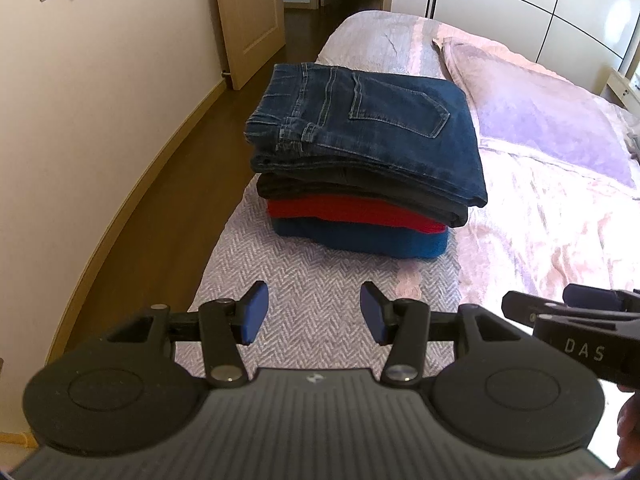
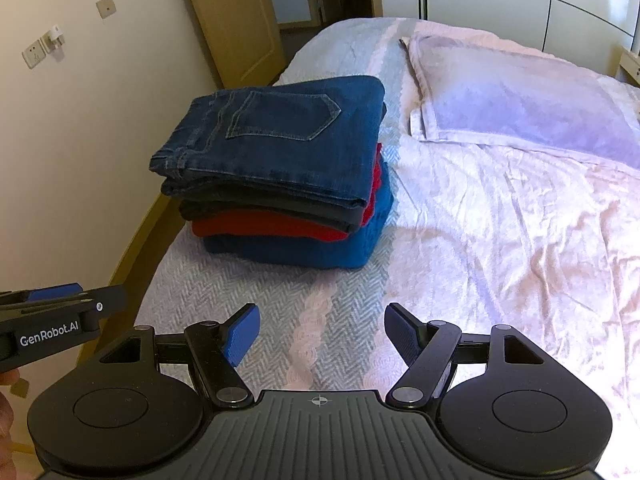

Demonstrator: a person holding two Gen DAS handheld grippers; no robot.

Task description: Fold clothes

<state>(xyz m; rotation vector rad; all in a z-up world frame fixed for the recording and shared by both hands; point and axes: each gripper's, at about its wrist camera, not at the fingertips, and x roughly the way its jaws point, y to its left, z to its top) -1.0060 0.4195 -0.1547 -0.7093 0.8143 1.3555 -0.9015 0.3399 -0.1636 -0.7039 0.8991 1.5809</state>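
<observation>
A stack of folded clothes stands on the bed's left side. Folded blue jeans (image 1: 376, 128) lie on top, over a dark grey garment (image 1: 360, 192), a red garment (image 1: 352, 212) and a blue garment (image 1: 360, 238) at the bottom. The jeans also show in the right wrist view (image 2: 280, 140). My left gripper (image 1: 314, 312) is open and empty, held above the bedspread short of the stack. My right gripper (image 2: 322, 332) is open and empty, beside the left one. Each gripper shows at the edge of the other's view.
The bed (image 1: 320, 292) has a grey herringbone cover with a pink quilt (image 2: 520, 240) to the right. A lilac pillow (image 2: 520, 100) lies behind. The bed's left edge drops to a wooden floor (image 1: 160, 168) by the wall. A door (image 1: 248, 20) stands open behind.
</observation>
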